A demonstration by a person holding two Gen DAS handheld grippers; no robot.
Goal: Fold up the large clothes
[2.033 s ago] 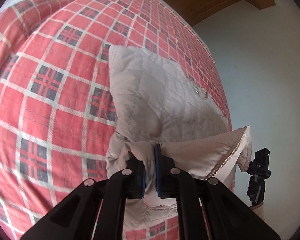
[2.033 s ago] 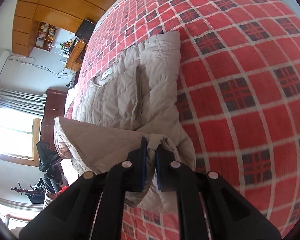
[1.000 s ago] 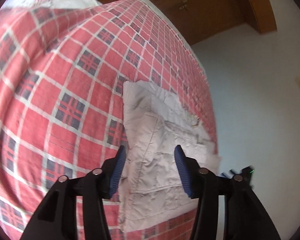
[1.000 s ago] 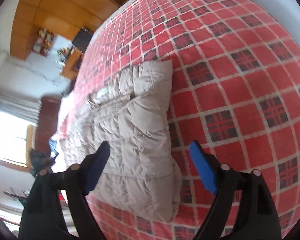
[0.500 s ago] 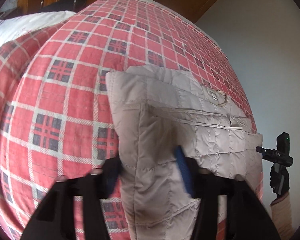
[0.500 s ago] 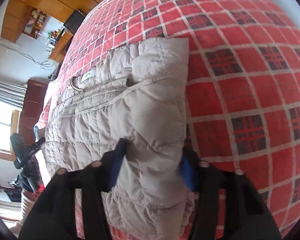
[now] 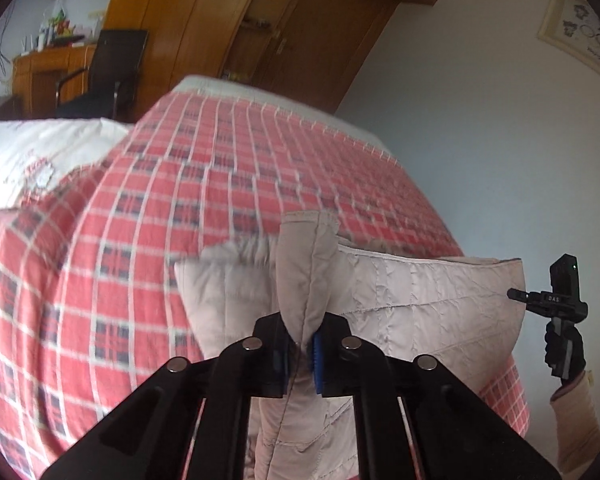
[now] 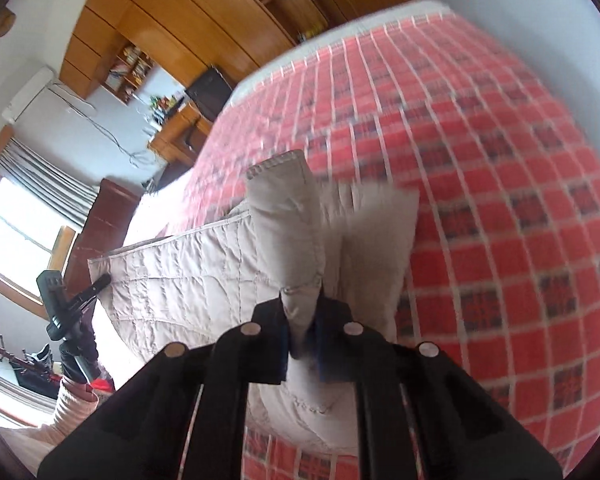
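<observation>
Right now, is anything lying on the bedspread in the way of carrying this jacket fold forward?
Nothing visible. Both the left gripper and right gripper are shut on the jacket, and the red checked bedspread beyond it looks bare; the view is blurred, though.

Bright window (image 8: 16, 236) glare, blurred plaid bedspread (image 8: 500, 200), fisheye-bent dark edges.

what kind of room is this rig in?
Most likely a home bedroom: a bed with a red plaid bedspread, a tall wooden wardrobe, and a curtained window. A beige quilted jacket is being folded on the bed.
</observation>
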